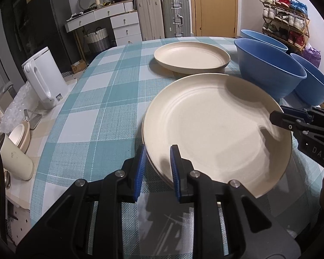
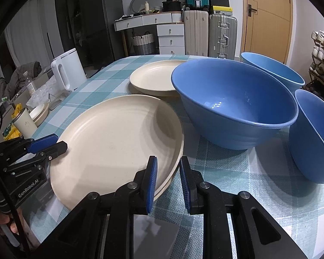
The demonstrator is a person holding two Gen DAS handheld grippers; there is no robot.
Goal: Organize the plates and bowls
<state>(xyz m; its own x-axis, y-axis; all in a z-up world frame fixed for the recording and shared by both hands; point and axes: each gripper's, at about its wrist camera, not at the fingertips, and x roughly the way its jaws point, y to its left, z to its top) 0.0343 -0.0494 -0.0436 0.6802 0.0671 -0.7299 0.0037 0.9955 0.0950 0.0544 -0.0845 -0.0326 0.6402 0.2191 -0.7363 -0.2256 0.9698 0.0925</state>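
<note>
The left gripper has its blue-padded fingers clamped on the near-left rim of the cream plate, one finger inside the rim, the other outside; the right gripper grips the same plate's opposite rim in the same way – its fingers pinch the edge between them; the plate sits on a second cream plate whose edge shows just beneath it, at the near side of the checked bench; beyond it lies another cream plate, apart from the held one; to the right stand three blue bowls – the large bowl just beside the held plate, a far bowl behind it, a third bowl at the right edge; a white kettle stands off the bench's left side
</note>
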